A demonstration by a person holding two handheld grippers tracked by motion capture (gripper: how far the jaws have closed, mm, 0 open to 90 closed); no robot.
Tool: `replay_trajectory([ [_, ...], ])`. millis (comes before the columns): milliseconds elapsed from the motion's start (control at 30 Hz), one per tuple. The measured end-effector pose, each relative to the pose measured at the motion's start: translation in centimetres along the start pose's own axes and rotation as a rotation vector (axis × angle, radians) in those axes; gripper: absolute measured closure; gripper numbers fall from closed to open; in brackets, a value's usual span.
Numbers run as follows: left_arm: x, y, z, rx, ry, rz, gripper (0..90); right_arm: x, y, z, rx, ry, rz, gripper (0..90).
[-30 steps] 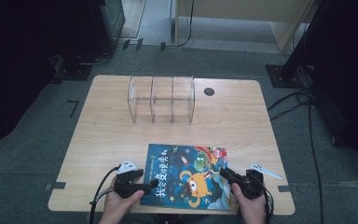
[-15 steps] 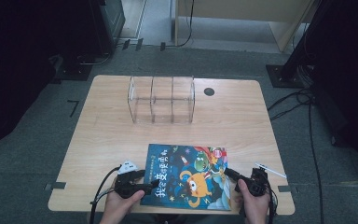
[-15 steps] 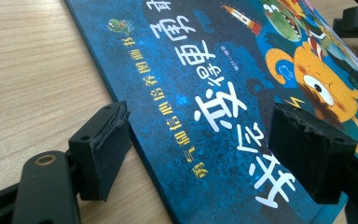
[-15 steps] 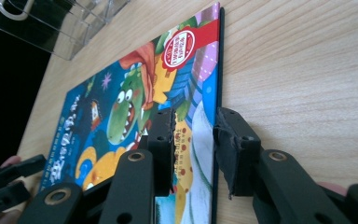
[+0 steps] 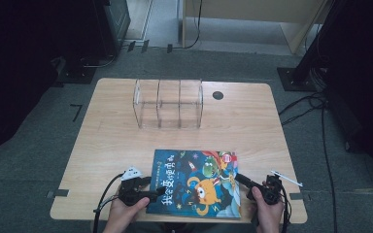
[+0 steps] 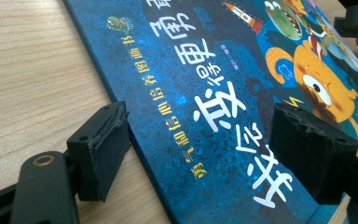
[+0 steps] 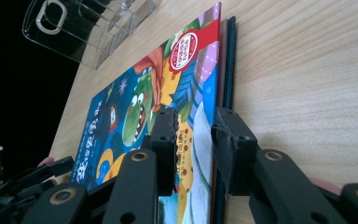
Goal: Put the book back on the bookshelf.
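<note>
one picture book [image 5: 196, 182] lies flat on the near half of the table [image 5: 107, 141], cover up, blue with a single orange creature and white lettering; under its right edge i can see the edges of more books stacked beneath it [image 7: 228, 70], how many i cannot tell. my two tongs sit at its two sides. my right gripper [image 7: 193, 140] has its jaws drawn in narrow about the book's right edge, one pad on the cover and one against the stack's edge on the table side; whether the pads actually press i can't quite tell, but they stand right at the edge with it between them. my left gripper [image 6: 214, 154] stands wide, one pad on the wood just beside the spine edge, the other over the cover; it straddles that edge without pinching it. my two hands come in from the near rim, one on each tool. farther back stands one clear plastic rack [image 5: 169, 103] with three compartments, well apart from the book. beside it, one small dark round hole [image 5: 217, 95] in the tabletop.
</note>
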State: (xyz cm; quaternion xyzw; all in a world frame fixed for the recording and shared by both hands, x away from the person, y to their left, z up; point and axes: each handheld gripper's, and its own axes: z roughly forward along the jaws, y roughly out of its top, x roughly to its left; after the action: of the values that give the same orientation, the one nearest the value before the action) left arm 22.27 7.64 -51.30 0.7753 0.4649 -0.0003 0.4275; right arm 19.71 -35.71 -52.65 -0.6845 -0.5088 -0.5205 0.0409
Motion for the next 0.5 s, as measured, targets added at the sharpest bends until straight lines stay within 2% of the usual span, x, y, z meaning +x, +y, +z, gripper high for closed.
replay_trajectory([
  [233, 0.03, 0.01, 0.0, -0.002, 0.003, 0.0, 19.5, -0.17, 0.06, -0.24, -0.007, 0.033, 0.005, 70.6],
  [400, 0.09, 0.02, 0.03, -0.004, -0.004, -0.002, 18.7, -0.16, 0.1, -0.37, -0.011, 0.048, -0.028, 70.4],
  [500, 0.09, 0.05, 0.04, -0.007, 0.008, -0.003, 16.5, -0.17, 0.11, -0.47, -0.013, 0.092, -0.027, 70.4],
])
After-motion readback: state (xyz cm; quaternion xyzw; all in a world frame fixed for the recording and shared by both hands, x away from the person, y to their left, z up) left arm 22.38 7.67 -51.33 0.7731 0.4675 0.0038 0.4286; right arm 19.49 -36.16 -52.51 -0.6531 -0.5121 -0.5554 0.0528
